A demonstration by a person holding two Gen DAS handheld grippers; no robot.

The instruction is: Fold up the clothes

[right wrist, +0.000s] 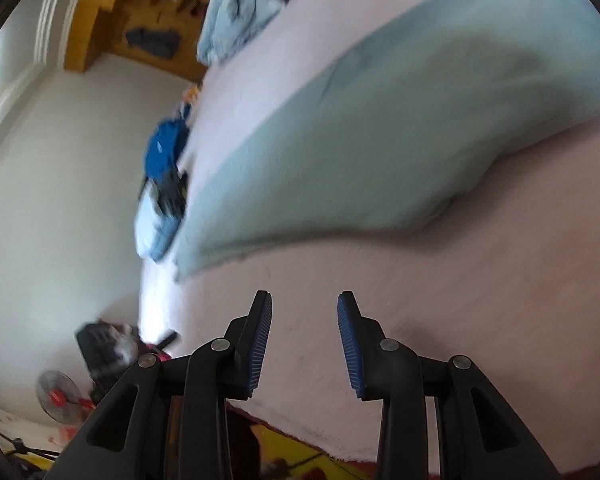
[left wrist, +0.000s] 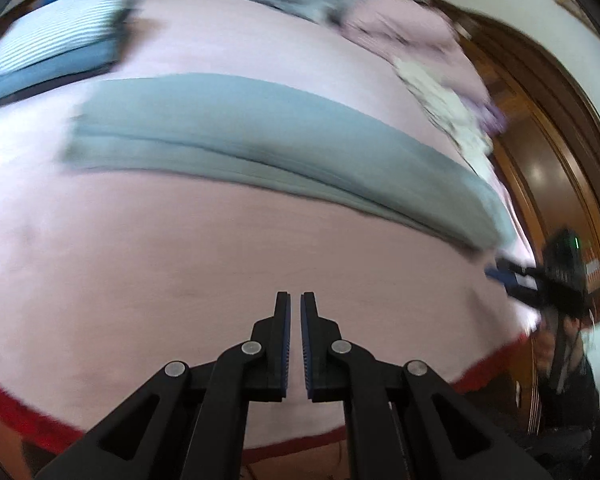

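Grey-blue garment (left wrist: 260,136): folded into a long, flat band, lying crosswise on the pink bed sheet (left wrist: 220,264), edges blurred.

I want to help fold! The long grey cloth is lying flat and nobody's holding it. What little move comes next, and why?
Probably bring the right gripper forward to the near end of the grey cloth and pinch its edge. It is open and empty over the pink bedcover, close to the cloth. The left gripper is nearly closed on nothing, so it would need to open first.
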